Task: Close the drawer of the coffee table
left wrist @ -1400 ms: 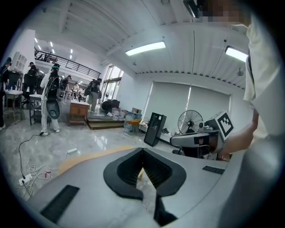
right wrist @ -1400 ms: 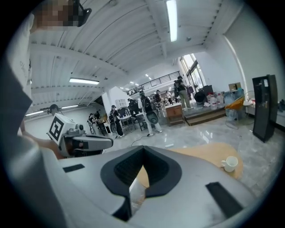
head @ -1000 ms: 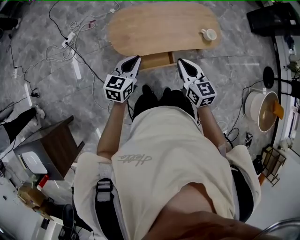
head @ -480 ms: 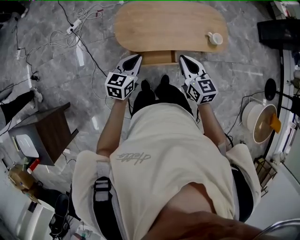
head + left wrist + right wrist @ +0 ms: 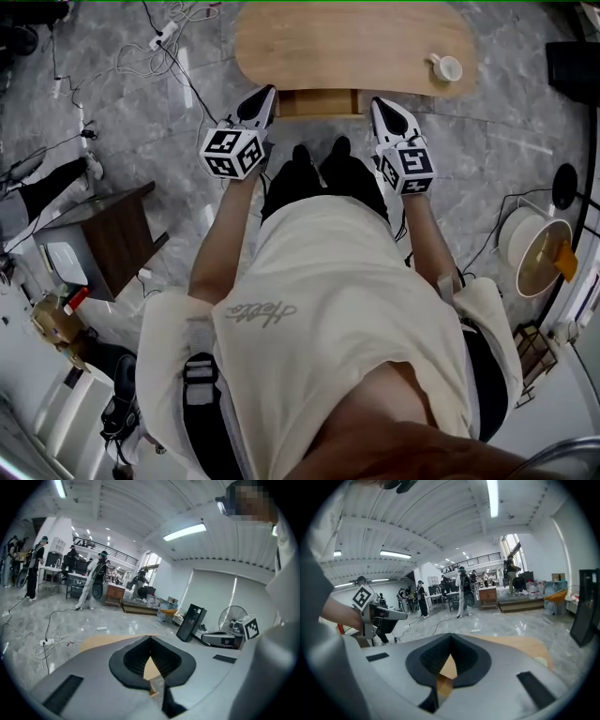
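So the person stands right at the coffee table [image 5: 347, 47], whose drawer [image 5: 319, 101] pokes out a bit from under the near edge of the wooden top. The left gripper [image 5: 265, 97] is at the drawer's left corner and the right gripper [image 5: 380, 105] at its right corner; can't tell if either actually touches it. Both grippers have their jaws closed tip to tip, nothing held. A small white cup [image 5: 448, 67] sits on the table's right end.
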